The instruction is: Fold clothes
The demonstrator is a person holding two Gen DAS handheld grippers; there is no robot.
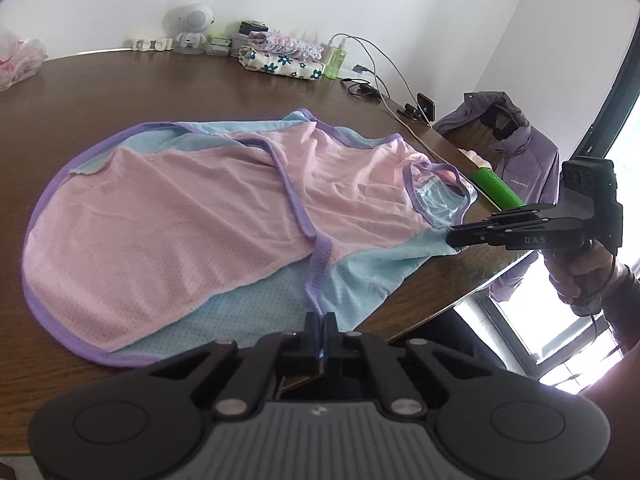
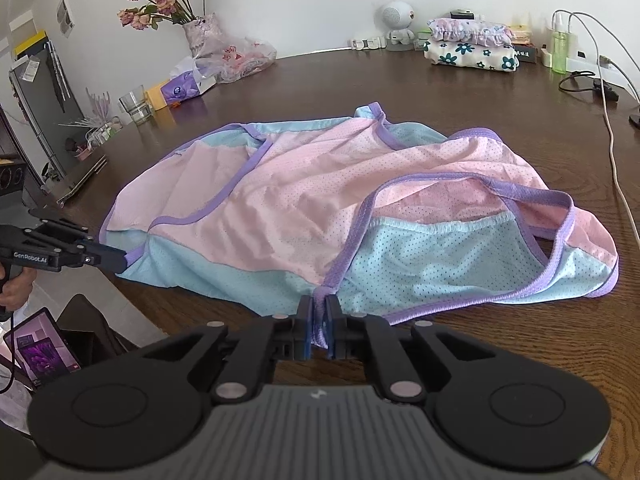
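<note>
Tongs lettered "DAS" [image 1: 452, 237] and "GenRobot.AI" [image 2: 122, 261] both pinch the mesh garment [image 2: 320, 208].

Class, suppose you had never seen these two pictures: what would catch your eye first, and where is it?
A pink and blue mesh garment with purple trim lies spread across the middle of the dark wooden table. The left claw and right claw each pinch its near edge. Folded floral cloths sit by the far wall.

Brown wooden table [image 2: 480, 92], vase of dried roses [image 2: 200, 34], folded floral cloths [image 2: 472, 54] (stacked), white robot figurine [image 2: 398, 20], drinking glass [image 2: 136, 108]
</note>
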